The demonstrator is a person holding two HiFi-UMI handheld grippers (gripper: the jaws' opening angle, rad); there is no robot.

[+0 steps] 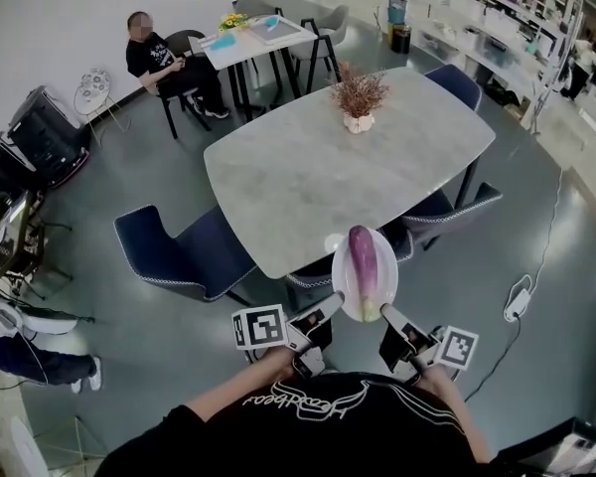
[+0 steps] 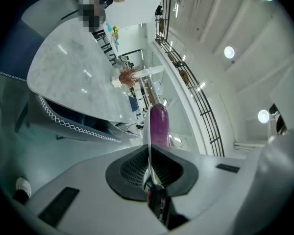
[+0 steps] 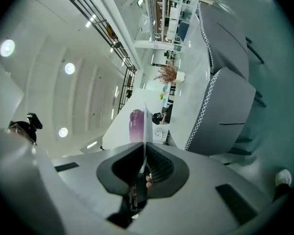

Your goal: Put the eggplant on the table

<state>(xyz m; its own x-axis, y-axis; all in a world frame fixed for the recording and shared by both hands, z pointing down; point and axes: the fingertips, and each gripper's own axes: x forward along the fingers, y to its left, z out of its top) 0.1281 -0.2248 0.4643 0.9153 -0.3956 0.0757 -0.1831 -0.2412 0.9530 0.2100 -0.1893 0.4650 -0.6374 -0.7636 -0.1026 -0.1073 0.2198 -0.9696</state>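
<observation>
Left gripper [image 2: 148, 156]: jaws pressed together on the thin rim of a white plate [image 2: 148, 131], which runs edge-on between the pads. Right gripper [image 3: 143, 156]: same, jaws pinched on the opposite side of the rim, plate [image 3: 145, 124] seen edge-on.

Head view: left gripper [image 1: 332, 302] and right gripper [image 1: 386, 314] hold the plate [image 1: 341, 278] from its near side, one at each corner, plate clear of any surface. Eggplant [image 1: 364, 260] lies lengthwise on the plate, purple body pointing away from the person, pale green stem end nearest the grippers. From the gripper views its rounded purple end [image 2: 159, 125] [image 3: 136, 125] shows past the jaws.

Plate sits at the near edge of the grey table [image 1: 298, 172], over a dark blue chair [image 1: 316, 271] tucked under it. Table top bare apart from a pot of dried flowers [image 1: 359, 97] toward the far side. Second blue chair [image 1: 184, 251] stands to the left. A person [image 1: 164, 63] sits well beyond, by a small white table [image 1: 243, 40]
</observation>
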